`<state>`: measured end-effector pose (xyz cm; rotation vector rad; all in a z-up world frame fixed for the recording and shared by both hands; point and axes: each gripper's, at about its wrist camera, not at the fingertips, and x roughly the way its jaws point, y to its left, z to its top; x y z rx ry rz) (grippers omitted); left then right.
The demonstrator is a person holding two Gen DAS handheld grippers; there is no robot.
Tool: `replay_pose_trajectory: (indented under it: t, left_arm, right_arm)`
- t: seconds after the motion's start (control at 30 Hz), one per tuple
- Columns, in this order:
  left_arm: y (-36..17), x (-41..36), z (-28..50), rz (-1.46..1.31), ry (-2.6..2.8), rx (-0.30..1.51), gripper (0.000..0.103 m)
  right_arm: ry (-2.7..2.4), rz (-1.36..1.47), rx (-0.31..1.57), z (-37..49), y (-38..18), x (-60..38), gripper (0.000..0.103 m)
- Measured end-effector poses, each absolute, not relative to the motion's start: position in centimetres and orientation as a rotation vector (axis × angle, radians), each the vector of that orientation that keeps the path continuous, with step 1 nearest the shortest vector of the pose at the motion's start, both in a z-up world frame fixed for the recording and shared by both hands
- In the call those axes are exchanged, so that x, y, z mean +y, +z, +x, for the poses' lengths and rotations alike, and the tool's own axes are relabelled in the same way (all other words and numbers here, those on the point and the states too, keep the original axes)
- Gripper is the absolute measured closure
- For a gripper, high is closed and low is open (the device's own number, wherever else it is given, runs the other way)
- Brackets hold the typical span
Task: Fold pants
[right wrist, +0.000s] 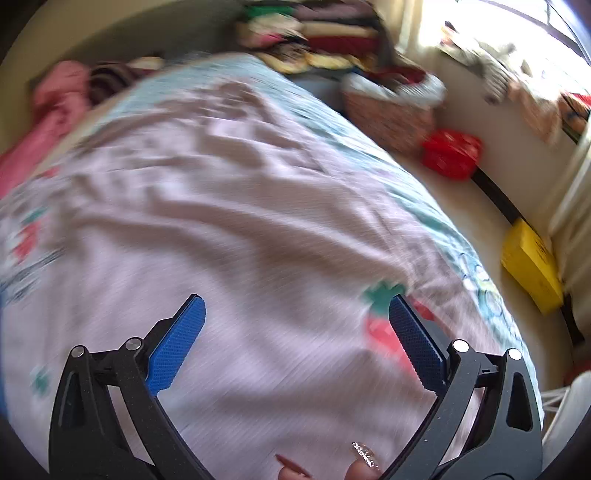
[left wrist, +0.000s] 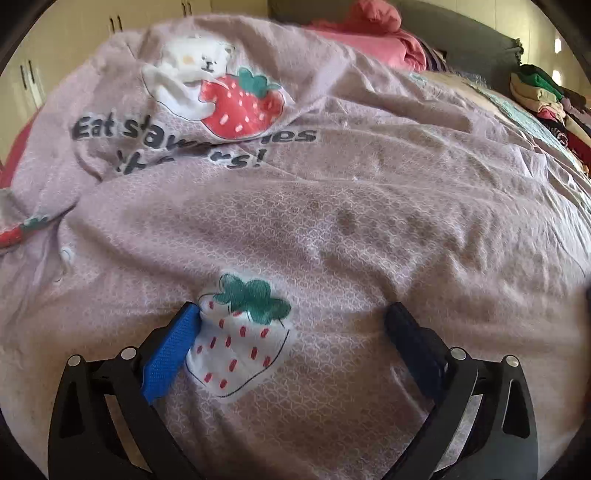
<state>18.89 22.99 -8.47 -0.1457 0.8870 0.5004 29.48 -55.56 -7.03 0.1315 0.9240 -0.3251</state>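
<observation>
Pale lilac pants (left wrist: 295, 229) with strawberry prints lie spread and wrinkled over the bed, filling most of the left wrist view. A white strawberry patch (left wrist: 240, 343) lies between the fingers of my left gripper (left wrist: 293, 317), which is open just above the cloth. A bear-and-strawberry print with text (left wrist: 207, 96) lies farther back. In the blurred right wrist view the same lilac cloth (right wrist: 229, 229) spreads across the bed. My right gripper (right wrist: 295, 310) is open above it, with a red strawberry print (right wrist: 380, 325) by its right finger.
A pink garment (left wrist: 369, 33) lies at the bed's far end. Stacked folded clothes (left wrist: 546, 99) stand at the right. In the right wrist view a wicker basket (right wrist: 388, 114), a red bag (right wrist: 450, 151) and a yellow box (right wrist: 532, 266) sit on the floor beside the bed.
</observation>
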Motion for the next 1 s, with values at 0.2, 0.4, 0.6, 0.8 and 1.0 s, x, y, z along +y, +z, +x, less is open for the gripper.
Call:
replay_pose_trajectory:
  t: [0.2, 0.4, 0.6, 0.8, 1.0]
  left_arm:
    - [-8.1, 23.6, 18.5, -0.174, 0.487, 0.885, 0.004]
    - [-8.1, 23.6, 18.5, -0.174, 0.487, 0.883, 0.004]
    - [-7.9, 23.6, 18.4, -0.175, 0.486, 0.883, 0.004]
    - [-8.0, 23.6, 18.5, -0.174, 0.487, 0.883, 0.004]
    - [-8.0, 23.6, 18.5, -0.174, 0.487, 0.883, 0.004]
  right_arm:
    - [-0.307, 0.178, 0.865, 28.4, -8.4, -56.7, 0.008]
    - [-0.305, 0.181, 0.859, 27.9, -8.3, -56.9, 0.008]
    - [-0.305, 0.181, 0.86, 28.2, -8.3, -56.6, 0.008]
    - [-0.305, 0.18, 0.86, 28.0, -8.2, -56.7, 0.008]
    - [-0.305, 0.18, 0.86, 28.1, -8.3, -56.6, 0.008]
